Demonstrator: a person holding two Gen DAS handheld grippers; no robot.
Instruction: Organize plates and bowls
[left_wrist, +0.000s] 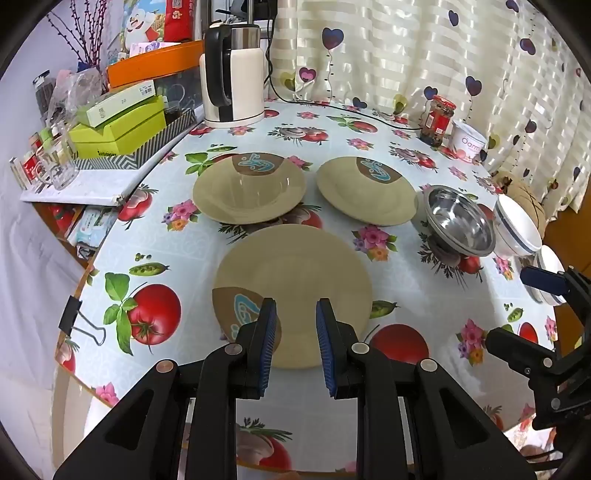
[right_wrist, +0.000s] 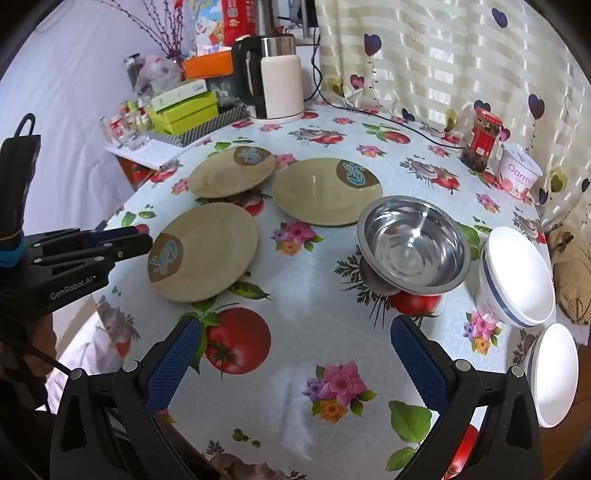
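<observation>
A: Hovering over the near plate (left_wrist: 295, 291), left gripper (left_wrist: 295, 341) has its fingers a bit apart w/ nothing btwn them, not touching the plate.

B: Right gripper (right_wrist: 295, 363)?

A: Fingers spread wide, nothing in them, above bare flowered cloth on the counter (right_wrist: 295, 406).

B: Other dishes?

A: Two more tan plates further back: far-left plate (left_wrist: 249, 188) and far-right plate (left_wrist: 367, 192), side by side, apart. Steel bowl (right_wrist: 413, 245) sits tilted, right of the plates. Beside it a white bowl (right_wrist: 515, 277), also tilted; another white dish (right_wrist: 554, 374) at the counter's right edge. Kettle (left_wrist: 232, 74) and a jar (right_wrist: 482, 140) at the back.
</observation>
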